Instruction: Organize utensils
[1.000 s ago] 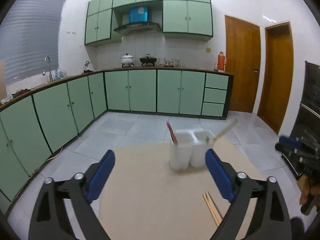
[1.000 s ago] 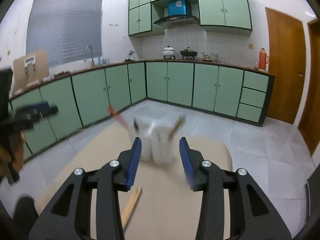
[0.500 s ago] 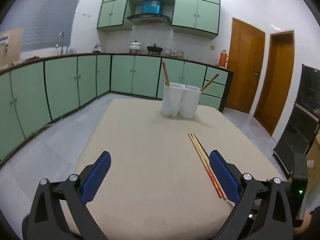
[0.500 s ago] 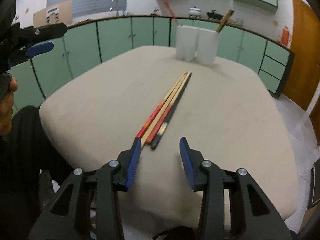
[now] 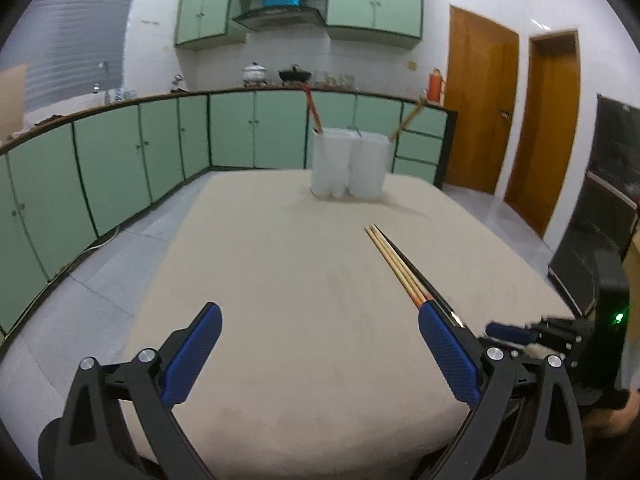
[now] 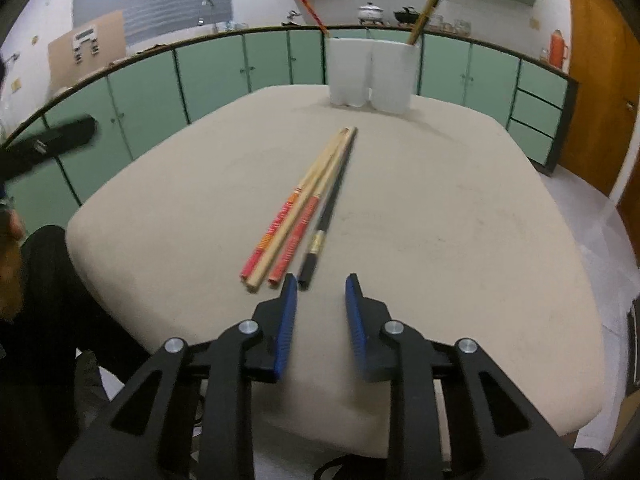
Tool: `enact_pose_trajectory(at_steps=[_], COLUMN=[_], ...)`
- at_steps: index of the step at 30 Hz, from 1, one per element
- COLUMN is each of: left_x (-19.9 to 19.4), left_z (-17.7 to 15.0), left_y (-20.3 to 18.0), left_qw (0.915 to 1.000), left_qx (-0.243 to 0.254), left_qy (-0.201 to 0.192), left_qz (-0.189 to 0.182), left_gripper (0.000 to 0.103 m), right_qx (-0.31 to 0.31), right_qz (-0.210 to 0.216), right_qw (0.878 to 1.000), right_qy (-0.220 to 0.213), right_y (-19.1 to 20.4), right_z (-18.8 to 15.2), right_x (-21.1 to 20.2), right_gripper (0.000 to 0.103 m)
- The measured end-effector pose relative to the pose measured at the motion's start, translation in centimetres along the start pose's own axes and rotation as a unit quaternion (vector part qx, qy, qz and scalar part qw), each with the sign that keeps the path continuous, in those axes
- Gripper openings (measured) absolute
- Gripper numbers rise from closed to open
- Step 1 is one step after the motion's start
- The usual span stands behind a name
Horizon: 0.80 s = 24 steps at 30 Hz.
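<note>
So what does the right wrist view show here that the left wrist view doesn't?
Only the right wrist view shows the near ends of the chopsticks: four lie side by side, two with red bands, one plain, one black, just ahead of the open right gripper.

Only the left wrist view shows the two wooden doors and the left gripper, which is wide open.

Both show the beige table, the white holder at its far end with a chopstick in each side, and the green cabinets.
</note>
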<state>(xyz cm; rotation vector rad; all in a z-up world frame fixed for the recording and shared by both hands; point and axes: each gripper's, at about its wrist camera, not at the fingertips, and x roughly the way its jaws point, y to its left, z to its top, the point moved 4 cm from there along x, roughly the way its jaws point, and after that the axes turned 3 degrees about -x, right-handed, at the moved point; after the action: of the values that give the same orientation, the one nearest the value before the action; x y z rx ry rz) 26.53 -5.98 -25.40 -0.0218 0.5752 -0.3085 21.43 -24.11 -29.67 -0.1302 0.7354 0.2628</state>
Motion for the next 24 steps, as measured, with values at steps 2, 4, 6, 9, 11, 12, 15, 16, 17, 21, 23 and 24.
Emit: enact_pose_trajectory(at_steps=[2, 4, 6, 9, 11, 12, 15, 16, 17, 21, 23, 24], left_x=[0.5, 1.0, 1.6, 2.4, 3.1, 3.3, 4.4, 4.7, 5.2, 6.2, 7.1, 7.5], left_z=[-0.7, -1.3, -1.6, -2.3, -2.9, -3.1, -3.9, -4.2, -4.5, -5.1, -5.3, -5.4], left_y=[-1.0, -1.7, -2.3, -3.3, -4.3, -4.7, -6.4, -6.8, -7.4, -9.1, -9.4, -9.3], left_qw=[0.9998, 0.9995, 0.9991, 0.9983, 0.9973, 0.9969, 0.9947, 0.9940, 0.9930, 0.9896, 0.9890, 0.9889], left_qx=[0.012, 0.020, 0.028, 0.038, 0.050, 0.054, 0.075, 0.080, 0.085, 0.111, 0.114, 0.113], left_qy=[0.009, 0.017, 0.022, 0.031, 0.039, 0.042, 0.055, 0.061, 0.068, 0.078, 0.086, 0.090], left_qz=[-0.011, -0.018, -0.024, -0.031, -0.036, -0.039, -0.043, -0.043, -0.045, -0.048, -0.038, -0.033], left_gripper=[0.097, 0.097, 0.097, 0.096, 0.095, 0.095, 0.095, 0.095, 0.095, 0.094, 0.094, 0.094], right_qx=[-0.002, 0.003, 0.015, 0.041, 0.054, 0.058, 0.073, 0.079, 0.084, 0.089, 0.086, 0.085], right_qz=[0.000, -0.002, -0.007, -0.011, -0.015, -0.015, -0.019, -0.020, -0.020, -0.016, -0.015, -0.014], right_qw=[1.000, 1.000, 1.000, 0.999, 0.998, 0.998, 0.997, 0.997, 0.996, 0.996, 0.996, 0.996], right_qy=[0.007, 0.005, 0.006, 0.004, 0.002, 0.002, 0.001, 0.000, -0.001, -0.001, -0.001, -0.001], right_y=[0.1, -0.5, -1.4, -3.1, -4.0, -4.3, -5.0, -5.2, -5.4, -5.7, -5.5, -5.5], right_z=[0.0, 0.3, 0.5, 0.1, -0.2, -0.4, -0.7, -0.8, -0.9, -1.0, -1.0, -1.0], right_x=[0.7, 1.1, 1.1, 0.8, 0.3, 0.2, -0.1, -0.2, -0.2, -0.2, -0.1, -0.2], right_gripper=[0.025, 0.020, 0.006, 0.006, 0.006, 0.006, 0.006, 0.006, 0.006, 0.006, 0.006, 0.006])
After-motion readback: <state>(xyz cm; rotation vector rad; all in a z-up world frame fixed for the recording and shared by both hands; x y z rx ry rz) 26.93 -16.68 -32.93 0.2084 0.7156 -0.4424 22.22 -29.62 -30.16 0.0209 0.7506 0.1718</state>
